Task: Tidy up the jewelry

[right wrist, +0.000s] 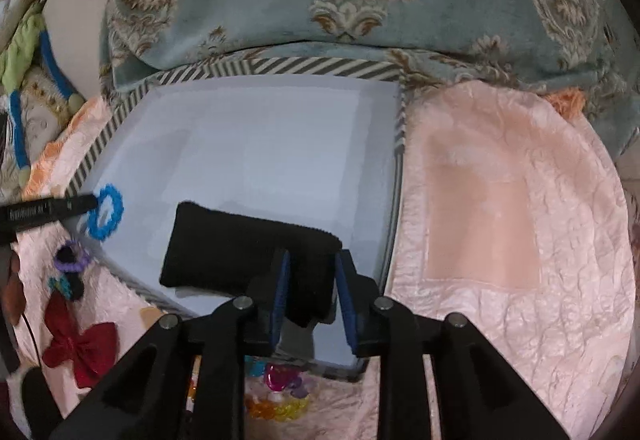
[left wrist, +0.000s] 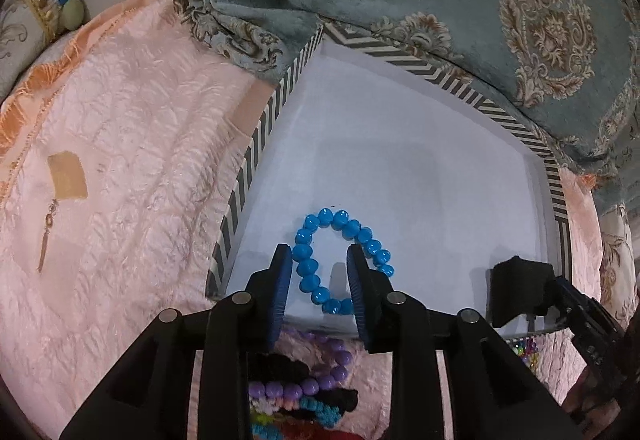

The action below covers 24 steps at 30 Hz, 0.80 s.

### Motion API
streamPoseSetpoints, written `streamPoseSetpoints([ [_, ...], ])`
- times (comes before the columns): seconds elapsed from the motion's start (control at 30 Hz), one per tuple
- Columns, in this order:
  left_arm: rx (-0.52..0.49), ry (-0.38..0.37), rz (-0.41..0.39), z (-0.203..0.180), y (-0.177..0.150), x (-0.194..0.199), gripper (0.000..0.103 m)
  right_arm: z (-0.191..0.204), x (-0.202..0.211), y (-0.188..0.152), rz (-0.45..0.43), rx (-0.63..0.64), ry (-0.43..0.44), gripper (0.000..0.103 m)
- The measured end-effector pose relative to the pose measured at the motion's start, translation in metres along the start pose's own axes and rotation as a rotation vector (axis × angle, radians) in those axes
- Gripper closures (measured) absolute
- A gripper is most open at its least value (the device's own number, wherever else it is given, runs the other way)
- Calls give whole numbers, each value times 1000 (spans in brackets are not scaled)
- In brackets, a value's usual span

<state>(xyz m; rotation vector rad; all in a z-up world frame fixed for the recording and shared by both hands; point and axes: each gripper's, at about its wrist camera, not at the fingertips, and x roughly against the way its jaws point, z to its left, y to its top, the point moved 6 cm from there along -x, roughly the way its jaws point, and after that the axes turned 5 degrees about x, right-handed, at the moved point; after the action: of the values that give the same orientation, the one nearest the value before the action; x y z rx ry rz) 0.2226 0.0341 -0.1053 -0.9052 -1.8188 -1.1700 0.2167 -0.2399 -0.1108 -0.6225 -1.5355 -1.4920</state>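
Loading striped box [left wrist: 256, 147]: our left gripper [left wrist: 320, 280] open over blue bracelet [left wrist: 340, 260] inside; right gripper [right wrist: 310, 300] part-open around black pouch [right wrist: 240, 252], contact unclear. Next: back out.

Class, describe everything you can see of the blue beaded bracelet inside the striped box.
The blue beaded bracelet is a closed loop of glossy, bright blue faceted beads that look like plastic or glass. It lies over the pale floor of the striped box, near its front left corner. The left gripper is open around it: one side of the loop runs between the fingers, and the right finger covers part of it. Whether they touch is unclear.
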Motion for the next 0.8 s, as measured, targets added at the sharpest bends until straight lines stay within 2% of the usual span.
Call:
streamPoseSetpoints([
  [0.1, 8, -2, -23, -1, 2, 14, 83, 5, 14, 0, -32, -14, 27, 52],
  [0.13, 5, -1, -40, -1, 3, 21, 80, 7, 19, -1, -43, -9, 25, 49],
  [0.37, -43, 26, -156, -8, -6, 69, 78, 30, 68, -10, -138, -2, 45, 49],
  [0.47, -69, 53, -206, -9, -17, 89, 78, 42, 79, -18, -144, 7, 51, 48],
  [0.8, -97, 88, -255, -9, -60, 124, 78, 75, 112, -40, -175, 53, 39, 46],
])
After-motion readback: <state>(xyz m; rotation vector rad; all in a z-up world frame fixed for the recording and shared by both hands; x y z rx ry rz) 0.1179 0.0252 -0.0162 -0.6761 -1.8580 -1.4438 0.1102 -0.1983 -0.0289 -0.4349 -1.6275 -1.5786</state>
